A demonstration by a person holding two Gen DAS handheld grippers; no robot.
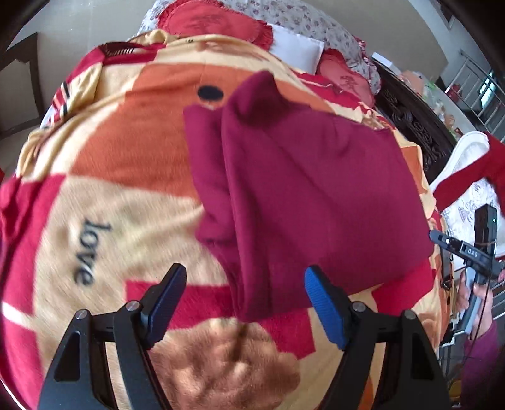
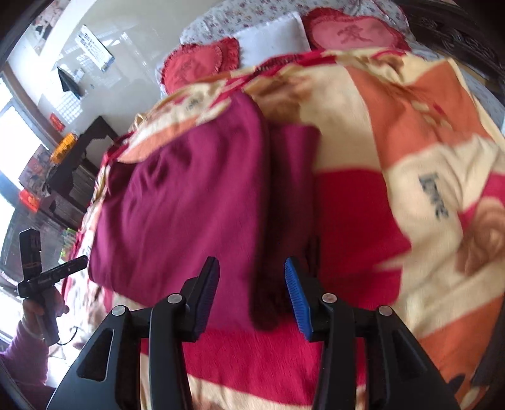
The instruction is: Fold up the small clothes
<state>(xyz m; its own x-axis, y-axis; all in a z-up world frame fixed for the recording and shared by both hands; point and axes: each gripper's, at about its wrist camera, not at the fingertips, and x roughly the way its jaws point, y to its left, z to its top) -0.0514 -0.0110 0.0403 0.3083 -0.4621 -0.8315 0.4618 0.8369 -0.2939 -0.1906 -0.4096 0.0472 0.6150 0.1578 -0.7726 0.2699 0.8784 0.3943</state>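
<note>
A maroon garment (image 1: 309,189) lies folded on a patterned blanket (image 1: 120,176) on a bed, with a folded flap along its left side. My left gripper (image 1: 244,287) is open and empty, just before the garment's near corner. In the right wrist view the same garment (image 2: 180,205) lies ahead and left, its darker folded part (image 2: 290,189) running toward the jaws. My right gripper (image 2: 252,284) is open and empty, over the garment's near edge. The other hand-held gripper shows at the far right of the left wrist view (image 1: 473,252) and the far left of the right wrist view (image 2: 41,274).
Red heart-shaped cushions (image 1: 214,22) and a white pillow (image 1: 300,47) lie at the head of the bed. A dark carved bed frame (image 1: 416,126) runs along the right. A dark side table (image 2: 79,164) stands beyond the bed's left edge.
</note>
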